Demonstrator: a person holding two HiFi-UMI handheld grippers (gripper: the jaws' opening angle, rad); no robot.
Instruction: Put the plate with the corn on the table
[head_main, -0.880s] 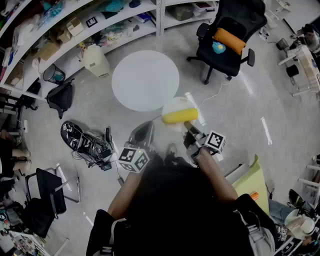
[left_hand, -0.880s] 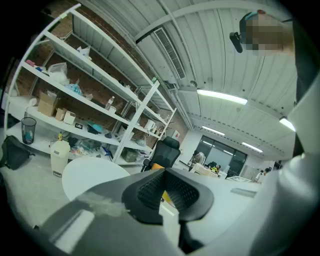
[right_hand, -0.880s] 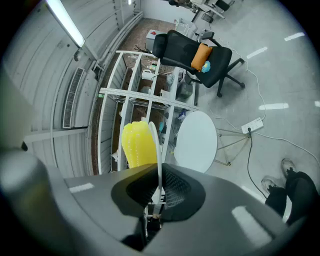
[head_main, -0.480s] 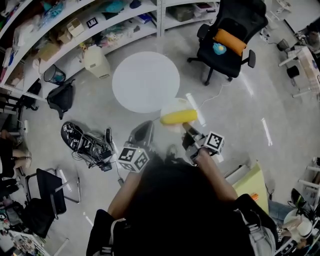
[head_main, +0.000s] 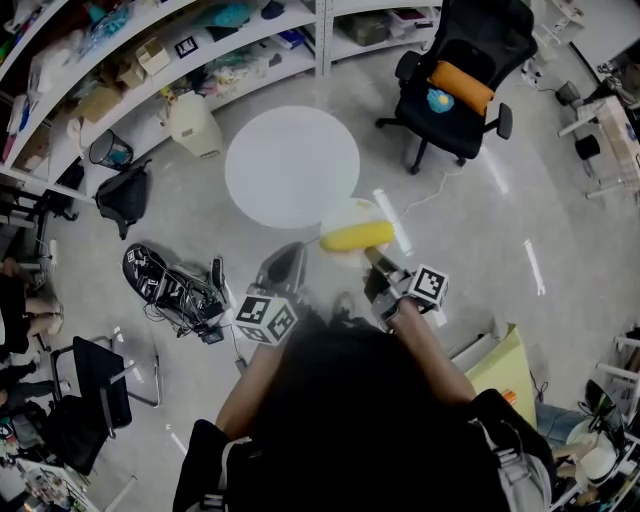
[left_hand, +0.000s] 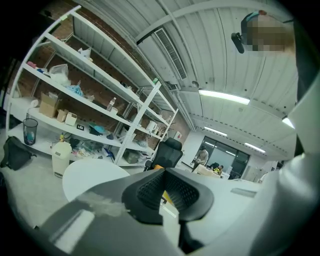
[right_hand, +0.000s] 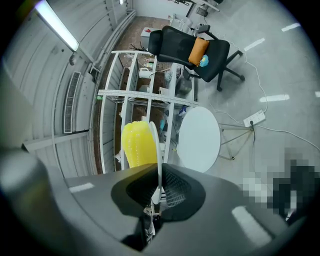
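Note:
In the head view a white plate carrying a yellow corn cob hangs in the air just off the near right edge of the round white table. My right gripper is shut on the plate's near rim. The right gripper view shows the plate edge-on between the pads of the right gripper, the corn to its left and the table beyond. My left gripper hovers to the plate's left, shut and empty. In its own view the left gripper points toward the table.
A black office chair with an orange cushion stands behind the table on the right. Cluttered shelves, a white canister and a black bag line the left. Tangled cables lie on the floor, a power strip beside the plate.
Hardly anything differs. The plate with the corn has drifted a touch left toward the table's edge. Both grippers keep their pose and their state.

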